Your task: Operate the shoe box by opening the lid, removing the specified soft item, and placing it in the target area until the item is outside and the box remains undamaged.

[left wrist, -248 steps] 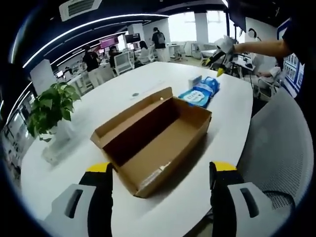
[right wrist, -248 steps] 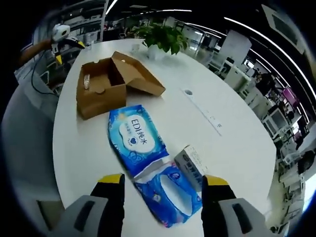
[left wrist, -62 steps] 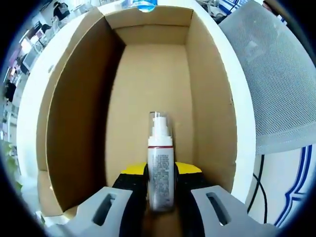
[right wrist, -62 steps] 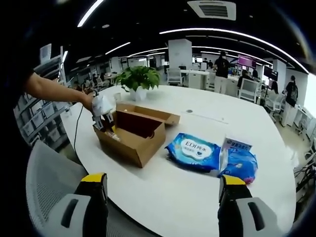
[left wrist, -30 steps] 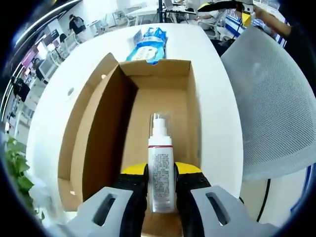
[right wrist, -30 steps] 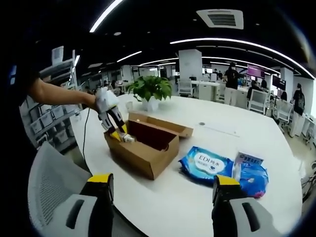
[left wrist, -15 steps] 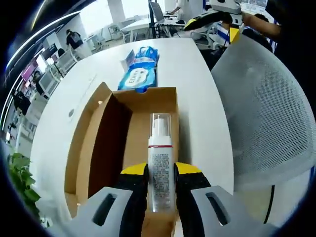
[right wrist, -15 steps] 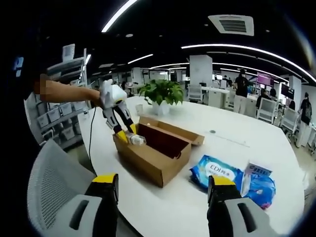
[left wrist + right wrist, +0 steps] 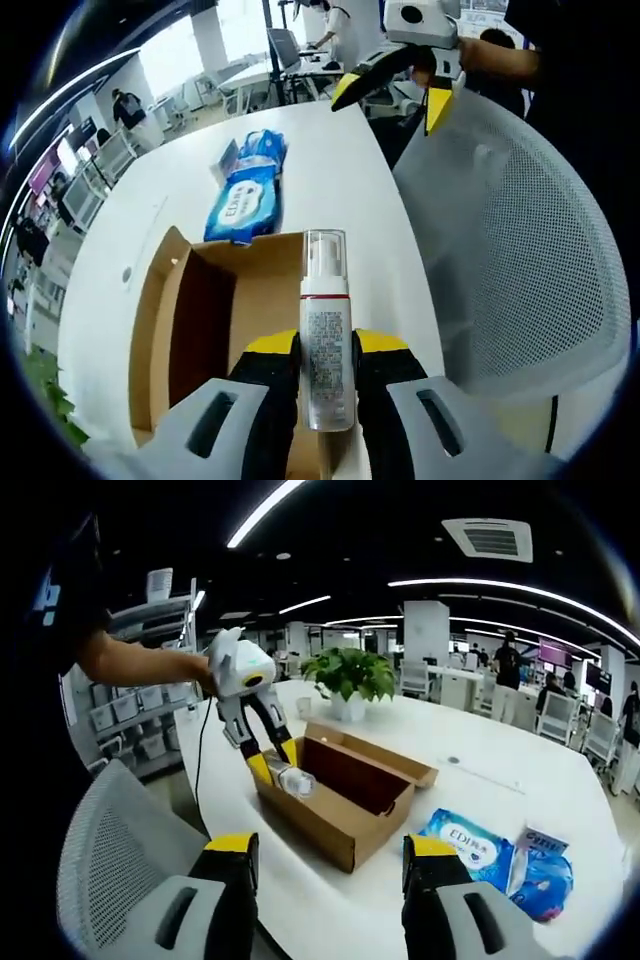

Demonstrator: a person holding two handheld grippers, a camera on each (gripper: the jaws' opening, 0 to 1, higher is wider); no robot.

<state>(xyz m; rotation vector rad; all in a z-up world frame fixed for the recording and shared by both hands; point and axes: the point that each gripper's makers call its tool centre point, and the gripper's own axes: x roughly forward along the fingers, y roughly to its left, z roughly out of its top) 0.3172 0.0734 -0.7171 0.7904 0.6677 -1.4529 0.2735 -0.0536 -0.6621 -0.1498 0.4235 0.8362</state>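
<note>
Lifting the pump bottle (image 9: 325, 355), which its fingers clench, the left gripper (image 9: 325, 372) has risen above the open shoe box (image 9: 215, 330) on the worktop (image 9: 330, 150), so removal looks nearly done, while the right gripper (image 9: 325, 865) waits released nearby.

White table (image 9: 590, 830) carries cardboard box (image 9: 335, 825), wipes packs (image 9: 468, 846) (plant (image 9: 350, 675) too).

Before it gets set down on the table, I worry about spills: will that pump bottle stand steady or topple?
The pump bottle is tall and narrow, so it probably tips easily once upright. It looks like rigid plastic, since the left gripper jaws clamp it without denting. Round-bodied, it would likely roll on the smooth white table if it fell.
</note>
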